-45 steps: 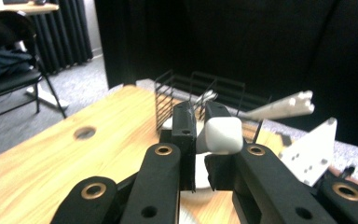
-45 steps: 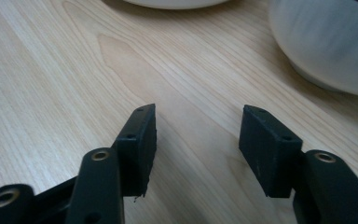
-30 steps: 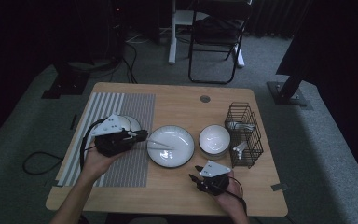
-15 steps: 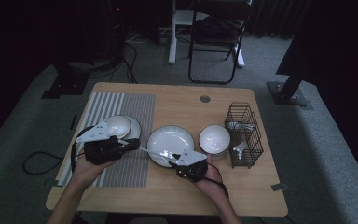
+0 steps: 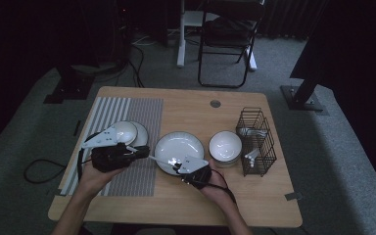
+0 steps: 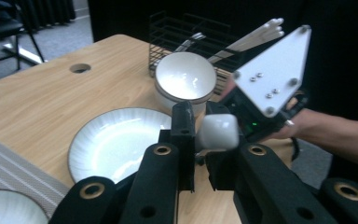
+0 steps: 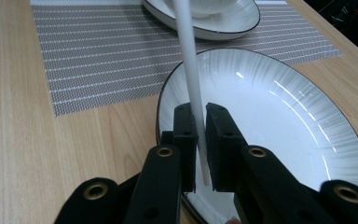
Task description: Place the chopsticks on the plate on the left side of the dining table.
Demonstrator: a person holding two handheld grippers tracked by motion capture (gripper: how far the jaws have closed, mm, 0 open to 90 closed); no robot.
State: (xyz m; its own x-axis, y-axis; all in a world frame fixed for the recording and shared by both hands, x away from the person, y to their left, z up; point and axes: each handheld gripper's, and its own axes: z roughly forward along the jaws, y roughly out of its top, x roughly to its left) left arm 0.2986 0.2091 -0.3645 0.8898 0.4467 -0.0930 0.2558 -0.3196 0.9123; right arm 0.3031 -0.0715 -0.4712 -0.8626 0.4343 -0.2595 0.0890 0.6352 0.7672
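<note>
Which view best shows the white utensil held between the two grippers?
The right gripper view: the long white plastic utensil runs as a slim handle between that gripper's jaws, over the white plate. The left gripper view shows its blunt white end between its jaws. The high view shows a thin pale line.

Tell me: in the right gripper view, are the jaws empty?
No, the right gripper has a thin white utensil handle between its jaws, above the white plate.
</note>
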